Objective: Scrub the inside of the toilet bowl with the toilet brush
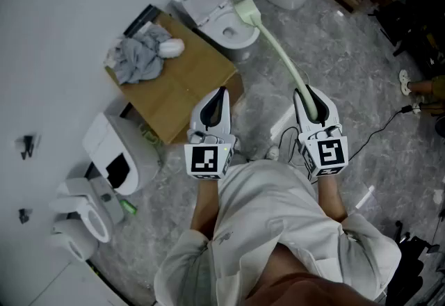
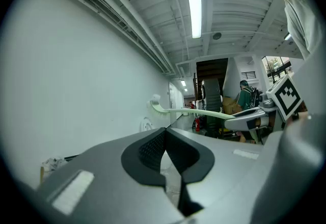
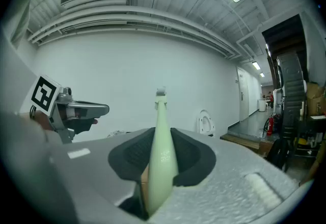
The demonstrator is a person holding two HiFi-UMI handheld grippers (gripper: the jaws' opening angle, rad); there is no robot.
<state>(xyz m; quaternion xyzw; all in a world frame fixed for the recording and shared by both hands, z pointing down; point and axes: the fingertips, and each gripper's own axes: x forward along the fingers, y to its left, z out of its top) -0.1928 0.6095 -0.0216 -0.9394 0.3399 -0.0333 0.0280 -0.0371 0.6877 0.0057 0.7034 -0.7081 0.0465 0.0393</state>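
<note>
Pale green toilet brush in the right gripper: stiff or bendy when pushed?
Probably flexes somewhat: the toilet brush handle is long, thin and curved. Likely light, being slim. Gripped only at its end by the right gripper, it may twist.

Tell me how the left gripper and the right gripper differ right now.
The right gripper is shut on the toilet brush; the left gripper is shut on nothing. The right one points toward the toilet, the left one toward the cardboard box. Both carry a marker cube.
</note>
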